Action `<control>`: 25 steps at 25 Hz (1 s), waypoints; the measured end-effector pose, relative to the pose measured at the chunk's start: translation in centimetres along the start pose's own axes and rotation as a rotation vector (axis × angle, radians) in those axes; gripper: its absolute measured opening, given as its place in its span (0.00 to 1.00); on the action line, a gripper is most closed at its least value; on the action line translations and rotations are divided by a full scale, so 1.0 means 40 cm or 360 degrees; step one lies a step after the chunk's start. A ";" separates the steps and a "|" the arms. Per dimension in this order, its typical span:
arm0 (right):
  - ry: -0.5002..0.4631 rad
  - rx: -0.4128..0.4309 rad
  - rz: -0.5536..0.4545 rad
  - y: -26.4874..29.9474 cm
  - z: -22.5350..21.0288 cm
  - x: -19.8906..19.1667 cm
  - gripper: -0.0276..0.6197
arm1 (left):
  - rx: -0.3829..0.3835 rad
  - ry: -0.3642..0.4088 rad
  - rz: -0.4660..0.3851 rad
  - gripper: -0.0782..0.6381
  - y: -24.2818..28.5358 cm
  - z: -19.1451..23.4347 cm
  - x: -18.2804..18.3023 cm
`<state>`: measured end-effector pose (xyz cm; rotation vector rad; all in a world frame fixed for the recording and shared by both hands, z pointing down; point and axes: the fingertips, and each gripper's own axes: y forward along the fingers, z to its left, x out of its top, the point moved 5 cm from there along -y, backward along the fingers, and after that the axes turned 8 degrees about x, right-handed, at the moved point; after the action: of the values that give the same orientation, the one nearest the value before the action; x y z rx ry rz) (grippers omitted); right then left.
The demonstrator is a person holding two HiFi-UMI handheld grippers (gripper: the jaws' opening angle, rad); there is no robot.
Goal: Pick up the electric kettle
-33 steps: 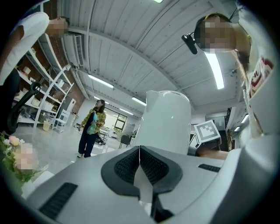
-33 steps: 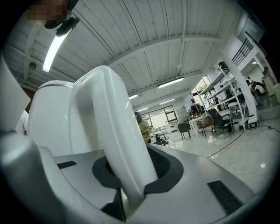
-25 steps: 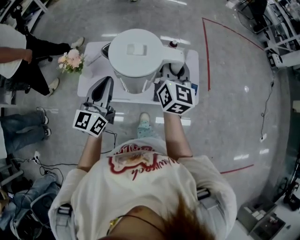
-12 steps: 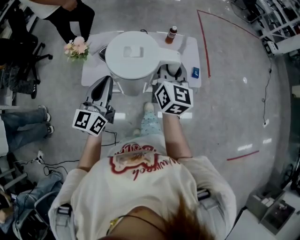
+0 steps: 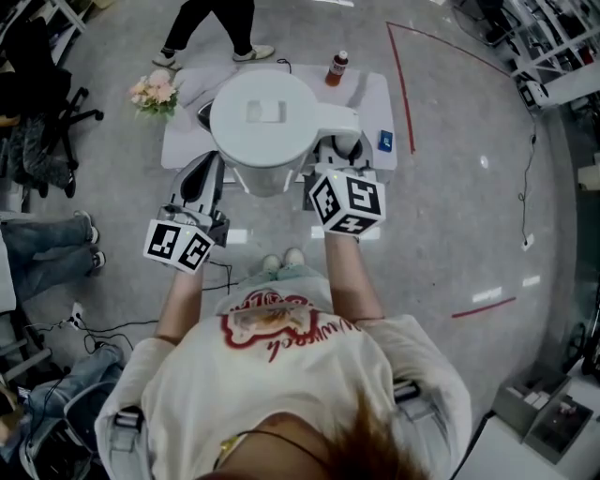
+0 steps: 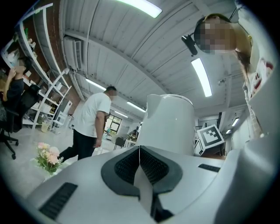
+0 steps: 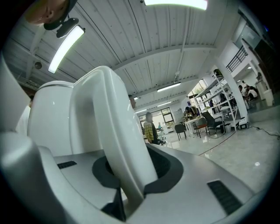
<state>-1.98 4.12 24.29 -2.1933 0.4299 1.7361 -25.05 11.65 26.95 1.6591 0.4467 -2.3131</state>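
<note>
The white electric kettle [image 5: 262, 117] hangs in the air over the near side of the small white table [image 5: 375, 94]; I see its round lid from above. Its handle [image 5: 333, 122] points right, and my right gripper [image 5: 339, 152] is shut on it. In the right gripper view the curved handle [image 7: 116, 135] runs down between the jaws of the right gripper [image 7: 127, 186], with the kettle body [image 7: 52, 118] to the left. My left gripper [image 5: 208, 176] sits just left of the kettle without touching it. In the left gripper view the left gripper [image 6: 139, 164] is shut on nothing, and the kettle [image 6: 168, 124] stands ahead.
A bunch of pink flowers [image 5: 155, 94] lies at the table's left end, a small brown bottle [image 5: 336, 67] at its far edge, a blue card [image 5: 385, 141] on its right. A person [image 5: 216, 28] walks behind the table. Chairs and seated people are at the left, and a red line [image 5: 403, 94] marks the floor.
The table has slid away toward the top of the head view, while both grippers and the kettle keep their places. The bottle came into view, and a person has walked behind the table.
</note>
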 end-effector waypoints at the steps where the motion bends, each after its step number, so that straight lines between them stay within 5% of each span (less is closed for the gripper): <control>1: 0.0007 -0.0003 -0.0010 -0.010 0.000 0.003 0.17 | -0.0006 0.0004 -0.0004 0.13 -0.003 -0.007 0.004; 11: 0.0016 0.0018 -0.0055 -0.137 -0.023 0.016 0.17 | -0.0030 0.0102 -0.0018 0.13 -0.076 -0.124 -0.011; 25: 0.0026 0.0050 -0.0029 -0.435 -0.109 0.037 0.17 | 0.0023 0.0059 0.0006 0.13 -0.221 -0.391 -0.109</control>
<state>9.45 18.02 24.76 -2.1844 0.4371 1.6916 -13.47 26.05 27.22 1.7106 0.4352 -2.2914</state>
